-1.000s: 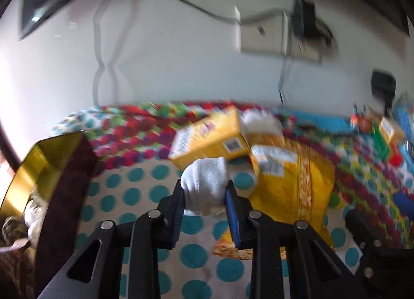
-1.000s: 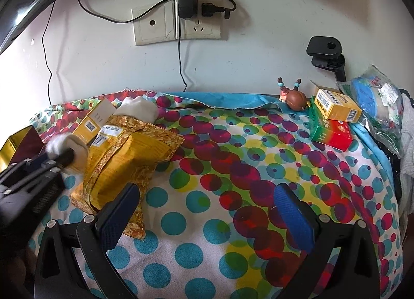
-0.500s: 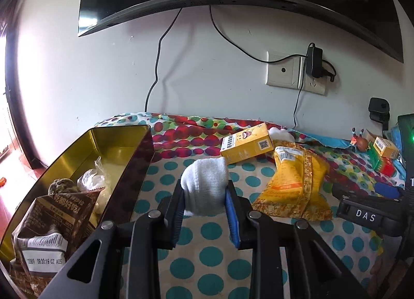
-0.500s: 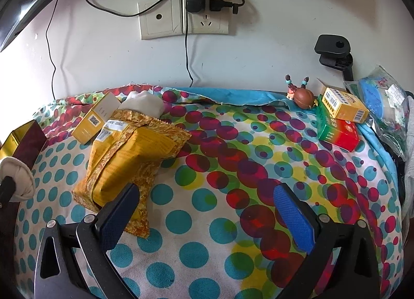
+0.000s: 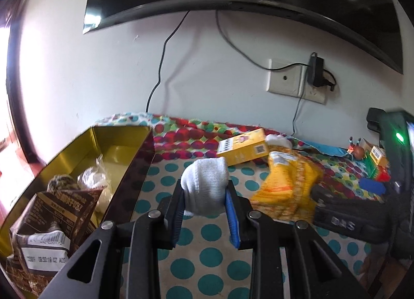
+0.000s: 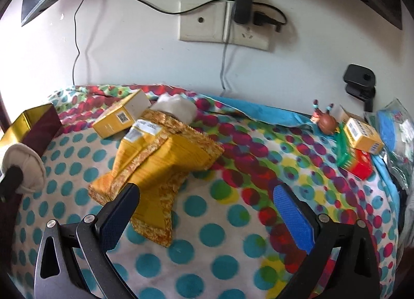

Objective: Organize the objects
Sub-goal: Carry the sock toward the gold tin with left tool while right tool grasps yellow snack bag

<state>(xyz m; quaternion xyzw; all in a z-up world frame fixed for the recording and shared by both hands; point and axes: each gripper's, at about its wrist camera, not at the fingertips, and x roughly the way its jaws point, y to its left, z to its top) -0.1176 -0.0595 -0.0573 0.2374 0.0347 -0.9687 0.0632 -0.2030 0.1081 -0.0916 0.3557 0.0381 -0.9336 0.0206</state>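
My left gripper [image 5: 204, 195] is shut on a white rolled sock [image 5: 204, 185] and holds it above the dotted cloth, just right of an open gold tin box [image 5: 121, 133]. The sock also shows at the left edge of the right wrist view [image 6: 24, 168]. The tin holds a brown packet [image 5: 57, 216] and wrapped items. My right gripper [image 6: 207, 208] is open and empty over the cloth, close to a yellow fabric pouch [image 6: 160, 161]. A yellow carton [image 6: 121, 117] and another white sock [image 6: 178, 107] lie behind the pouch.
A dotted cloth [image 6: 233, 221] covers the table. At the far right sit a small brown figurine [image 6: 326, 121], a yellow box on a red-green box [image 6: 362, 138] and a plastic bag [image 6: 396, 128]. Wall sockets with a charger and cables are behind, a TV above.
My left gripper has carried the sock leftward toward the gold tin, which now fills the left of its view. The right gripper has moved closer to the yellow pouch.
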